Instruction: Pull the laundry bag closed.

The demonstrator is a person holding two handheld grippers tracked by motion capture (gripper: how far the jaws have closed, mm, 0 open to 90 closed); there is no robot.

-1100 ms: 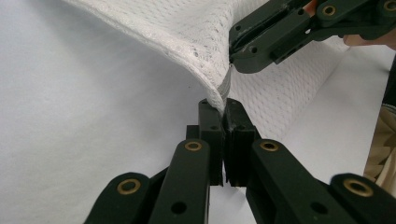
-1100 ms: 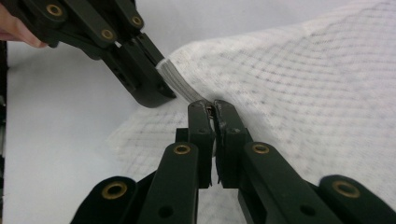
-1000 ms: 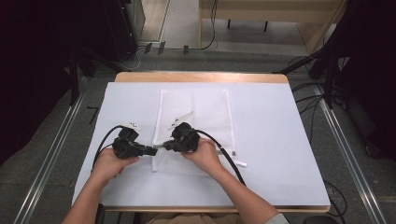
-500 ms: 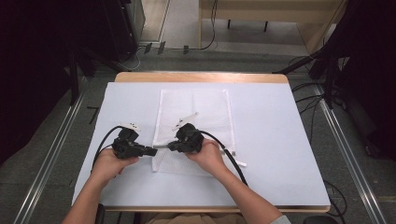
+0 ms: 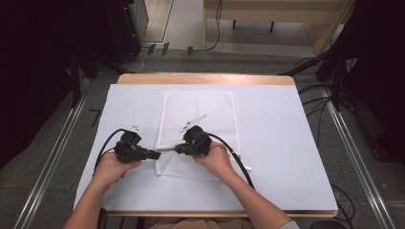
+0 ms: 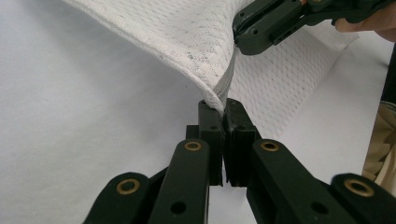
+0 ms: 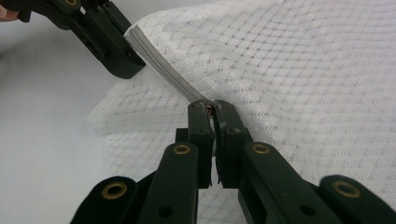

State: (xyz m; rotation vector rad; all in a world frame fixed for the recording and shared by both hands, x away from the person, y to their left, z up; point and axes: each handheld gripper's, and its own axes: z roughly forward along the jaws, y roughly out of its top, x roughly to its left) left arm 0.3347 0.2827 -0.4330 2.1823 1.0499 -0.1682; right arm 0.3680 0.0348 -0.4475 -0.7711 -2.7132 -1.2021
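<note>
A white mesh bag [image 5: 203, 112] lies flat in the middle of the table, and its near left edge is lifted. My left gripper [image 5: 156, 155] [image 6: 223, 106] is shut on that lifted edge, at the end of a grey zipper strip [image 6: 228, 79] [image 7: 163, 70]. My right gripper [image 5: 177, 149] [image 7: 212, 106] is shut on the same strip a short way along, with a bit of red showing between its jaws. The strip runs taut between the two grippers, which face each other just above the bag. The right gripper [image 6: 243, 39] shows at the top of the left gripper view, and the left gripper [image 7: 123, 63] at the upper left of the right gripper view.
A white sheet [image 5: 286, 143] covers the wooden table [image 5: 205, 78]. Black cables [image 5: 234, 160] trail from both grippers toward the near edge. A small white strip [image 5: 246, 167] lies by the right forearm. Metal rails and dark stands flank the table.
The right gripper has drawn slightly to the right, away from the left one, so a short stretch of zipper strip now shows between them. The left hand has stayed in place.
</note>
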